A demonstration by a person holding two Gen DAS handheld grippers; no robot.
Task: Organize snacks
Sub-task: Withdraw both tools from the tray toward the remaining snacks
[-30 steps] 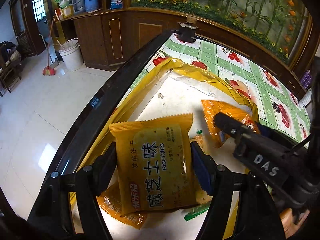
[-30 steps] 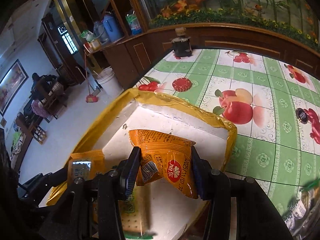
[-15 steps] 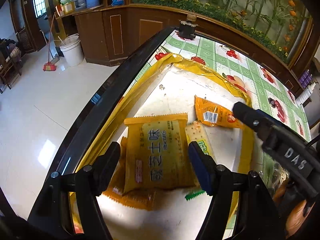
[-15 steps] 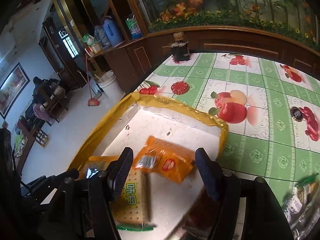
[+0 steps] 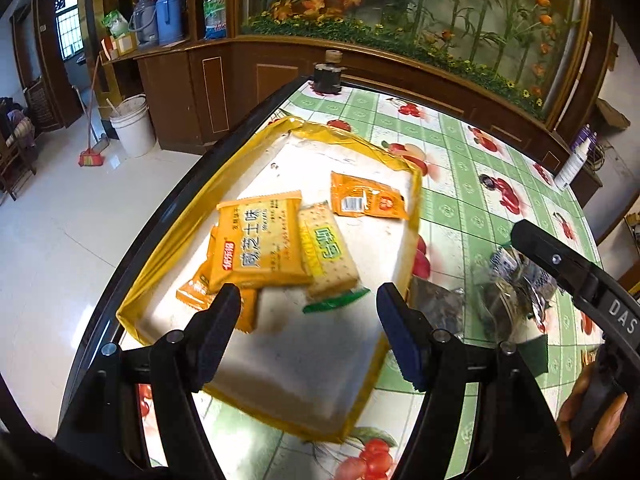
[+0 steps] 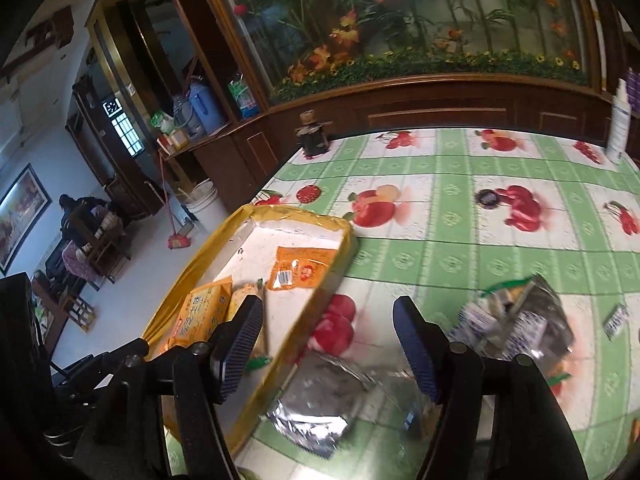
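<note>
A white tray with a yellow rim (image 5: 172, 256) (image 6: 188, 272) lies at the table's left edge. In it lie a yellow biscuit packet (image 5: 260, 240) (image 6: 200, 316), a cracker pack with a green end (image 5: 326, 252), an orange snack bag (image 5: 366, 202) (image 6: 302, 268) and another orange packet (image 5: 200, 292) under the biscuits. My left gripper (image 5: 308, 332) is open and empty above the tray's near end. My right gripper (image 6: 328, 344) is open and empty above the table just right of the tray. A clear bag of wrapped snacks (image 6: 516, 320) (image 5: 516, 280) lies on the table.
A crumpled silver wrapper (image 6: 316, 408) (image 5: 436, 304) lies beside the tray's right rim. A dark jar (image 5: 327, 74) (image 6: 312, 138) stands at the table's far edge. A white bottle (image 6: 620, 120) stands far right. The table's black edge (image 5: 168, 208) drops to the floor on the left.
Both grippers opened and let go: the biscuit packet and the orange bag now lie in the tray. Both grippers pulled back and up, the right one swinging right over the table.
</note>
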